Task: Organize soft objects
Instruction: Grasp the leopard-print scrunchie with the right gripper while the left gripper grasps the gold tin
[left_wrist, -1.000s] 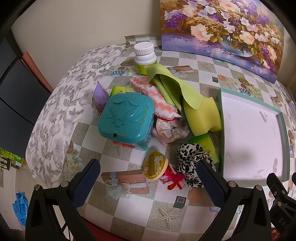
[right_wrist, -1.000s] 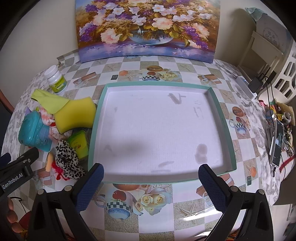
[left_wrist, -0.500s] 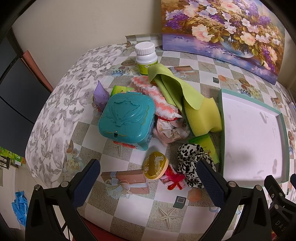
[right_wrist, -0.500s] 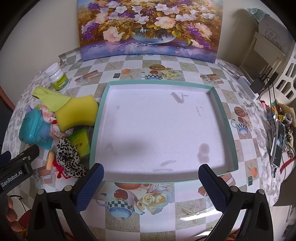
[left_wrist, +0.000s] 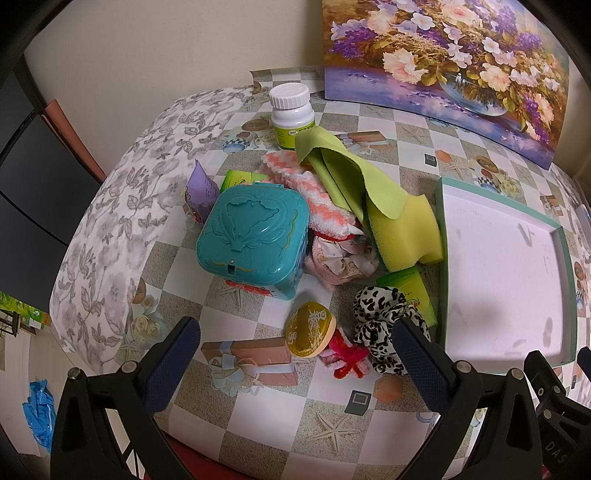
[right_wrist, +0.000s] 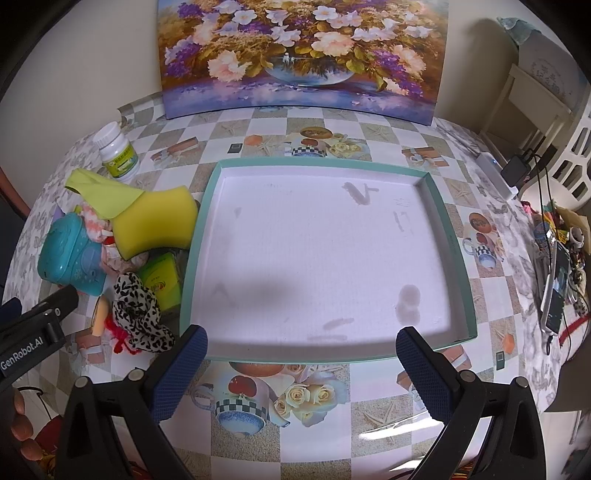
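A heap of soft things is seen on the checked tablecloth, just left of a shallow teal-rimmed tray whose white floor holds nothing. In the heap, a lime cloth is draped over a yellow sponge, which leans against the tray's left wall. A pink-and-white fuzzy cloth and a crumpled pale pink fabric lie beneath and beside the sponge. Nearer the camera, a leopard-print scrunchie rests partly on a green box, with a red fuzzy piece touching it.

Hard items are mixed in: a teal plastic case, a round gold tin tilted on edge, and a white pill bottle standing upright behind the heap. A purple paper packet behind the case is made out only in the left wrist view; in the right wrist view it is almost wholly hidden by the case.

The left gripper is held above the near edge of the heap with its fingers spread wide and nothing between them. The right gripper is likewise spread wide and empty, above the tray's near rim. A flower painting leans against the wall. Only the right wrist view shows a phone and cables at the table's right edge.
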